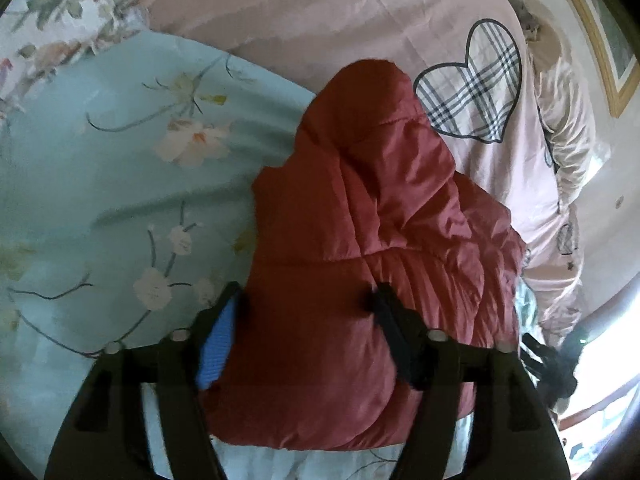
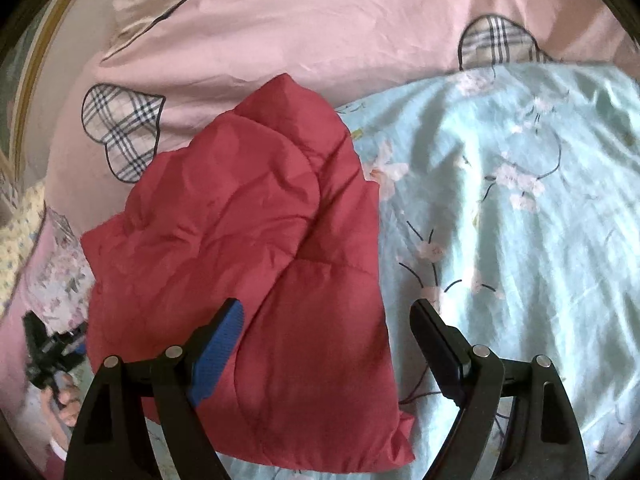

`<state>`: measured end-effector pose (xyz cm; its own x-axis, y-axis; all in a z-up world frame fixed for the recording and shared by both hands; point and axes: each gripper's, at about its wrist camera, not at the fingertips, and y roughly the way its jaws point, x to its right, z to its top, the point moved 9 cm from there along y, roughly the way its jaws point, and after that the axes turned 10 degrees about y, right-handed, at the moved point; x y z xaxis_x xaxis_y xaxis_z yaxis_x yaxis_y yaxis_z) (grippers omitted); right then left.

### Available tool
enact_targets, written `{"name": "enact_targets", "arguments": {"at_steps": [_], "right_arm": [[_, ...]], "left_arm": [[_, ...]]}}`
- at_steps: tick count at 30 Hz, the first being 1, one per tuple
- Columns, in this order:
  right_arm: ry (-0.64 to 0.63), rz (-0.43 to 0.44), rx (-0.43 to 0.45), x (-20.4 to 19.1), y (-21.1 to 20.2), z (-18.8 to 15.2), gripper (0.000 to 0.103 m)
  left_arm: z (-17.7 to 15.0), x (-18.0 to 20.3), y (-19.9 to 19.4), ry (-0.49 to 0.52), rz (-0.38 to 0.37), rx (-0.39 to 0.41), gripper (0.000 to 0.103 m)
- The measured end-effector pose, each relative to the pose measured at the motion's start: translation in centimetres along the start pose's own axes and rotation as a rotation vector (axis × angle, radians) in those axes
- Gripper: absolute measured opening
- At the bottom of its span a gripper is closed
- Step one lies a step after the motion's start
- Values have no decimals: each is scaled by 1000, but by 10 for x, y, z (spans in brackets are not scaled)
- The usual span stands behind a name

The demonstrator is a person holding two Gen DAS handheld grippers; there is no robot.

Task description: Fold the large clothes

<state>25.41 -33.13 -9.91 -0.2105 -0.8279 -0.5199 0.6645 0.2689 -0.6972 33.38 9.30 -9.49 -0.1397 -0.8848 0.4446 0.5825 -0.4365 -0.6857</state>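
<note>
A red puffer jacket (image 1: 360,216) lies bunched on a bed, across a light blue floral sheet and a pink duvet; it also shows in the right wrist view (image 2: 256,232). My left gripper (image 1: 308,300) has its jaws wide apart around the jacket's near end; the right finger presses into the fabric. Whether it grips is unclear. My right gripper (image 2: 328,312) is open just above the jacket's near right edge, holding nothing. The other gripper shows at the right edge of the left wrist view (image 1: 552,364) and at the left edge of the right wrist view (image 2: 52,352).
The light blue floral sheet (image 1: 120,184) (image 2: 520,200) covers the near part of the bed. The pink duvet with plaid hearts (image 1: 472,80) (image 2: 280,20) lies behind. A framed picture (image 1: 600,40) hangs on the wall. A floral pillow (image 1: 60,12) lies at the far left.
</note>
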Motion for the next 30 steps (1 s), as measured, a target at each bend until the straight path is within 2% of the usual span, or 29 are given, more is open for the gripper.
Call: {"name": "enact_targets", "arguments": {"at_steps": [3, 5, 8, 14, 17, 18, 19, 20, 22, 25, 30], "right_arm": [[53, 39, -29, 5, 12, 5, 87], [66, 67, -49, 6, 21, 6, 88], [89, 93, -88, 6, 36, 6, 91], [158, 208, -163, 1, 58, 0, 94], [158, 225, -176, -7, 65, -4, 91], [156, 225, -178, -9, 66, -5, 86], [158, 225, -179, -10, 66, -6, 81], [159, 227, -180, -11, 65, -5, 78], [156, 231, -181, -12, 61, -6, 65], [156, 229, -176, -17, 50, -7, 50], [137, 209, -170, -25, 20, -17, 43]], "left_arm": [[0, -2, 10, -23, -33, -17, 75], [0, -3, 21, -63, -93, -41, 83], [-3, -5, 37, -125, -167, -73, 84], [-2, 3, 54, -143, -204, -93, 87], [-2, 7, 59, -148, -213, -101, 87], [-1, 8, 59, -146, -211, -100, 85], [-1, 10, 58, -136, -214, -94, 74], [-1, 12, 56, -120, -216, -90, 69], [-1, 15, 50, -95, -203, -80, 55], [0, 24, 36, -58, -194, -64, 46], [-1, 45, 6, -12, -224, -42, 42]]}}
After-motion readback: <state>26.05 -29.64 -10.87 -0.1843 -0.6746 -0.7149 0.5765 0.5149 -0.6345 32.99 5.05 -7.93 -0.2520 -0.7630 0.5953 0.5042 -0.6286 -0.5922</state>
